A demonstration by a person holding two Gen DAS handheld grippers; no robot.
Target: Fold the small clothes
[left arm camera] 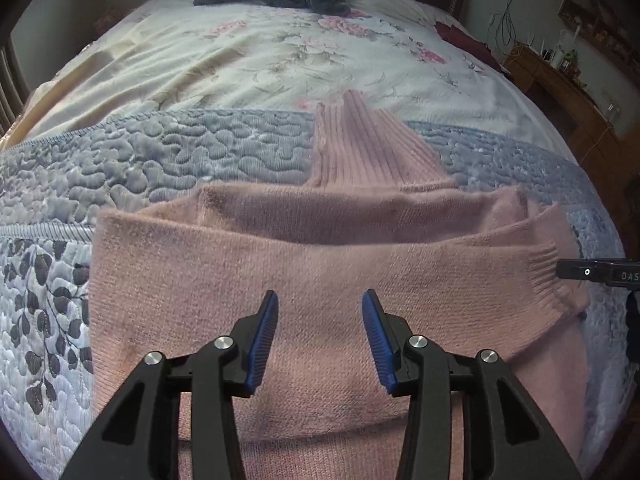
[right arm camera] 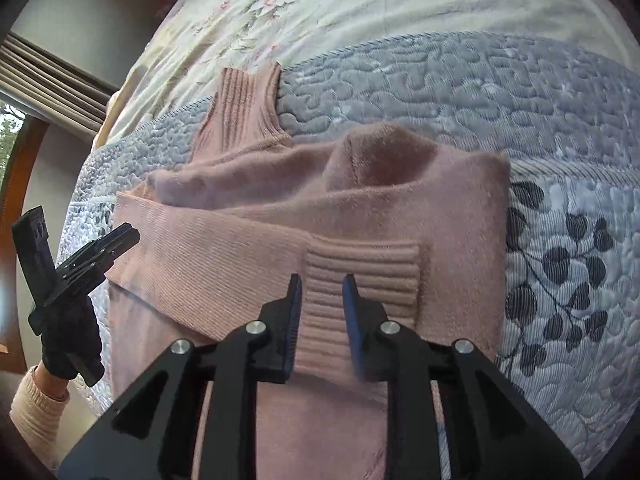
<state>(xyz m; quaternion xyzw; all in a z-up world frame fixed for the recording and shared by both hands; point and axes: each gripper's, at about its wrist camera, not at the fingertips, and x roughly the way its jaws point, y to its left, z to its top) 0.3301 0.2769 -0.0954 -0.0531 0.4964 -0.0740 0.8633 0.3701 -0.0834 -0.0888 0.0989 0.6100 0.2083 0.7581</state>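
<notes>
A pink sweater (left arm camera: 320,264) lies half-folded on a quilted bed (left arm camera: 120,168), collar at 12 o'clock. The left gripper (left arm camera: 320,336) hovers above it, jaws apart. The right gripper (right arm camera: 322,320), jaws apart, straddles the ribbed cuff (right arm camera: 360,276).

Right wrist view: pink sweater (right arm camera: 256,240) on a quilted bed (right arm camera: 440,80).
The right gripper (right arm camera: 322,292) has its fingers (right arm camera: 296,300) parted over a ribbed cuff (right arm camera: 360,268), which lies between and just beyond the tips. The ribbed collar (right arm camera: 244,104) lies farther ahead, left of the fingers. At far left, a gloved hand (right arm camera: 72,340) holds the left gripper (right arm camera: 96,252).
</notes>
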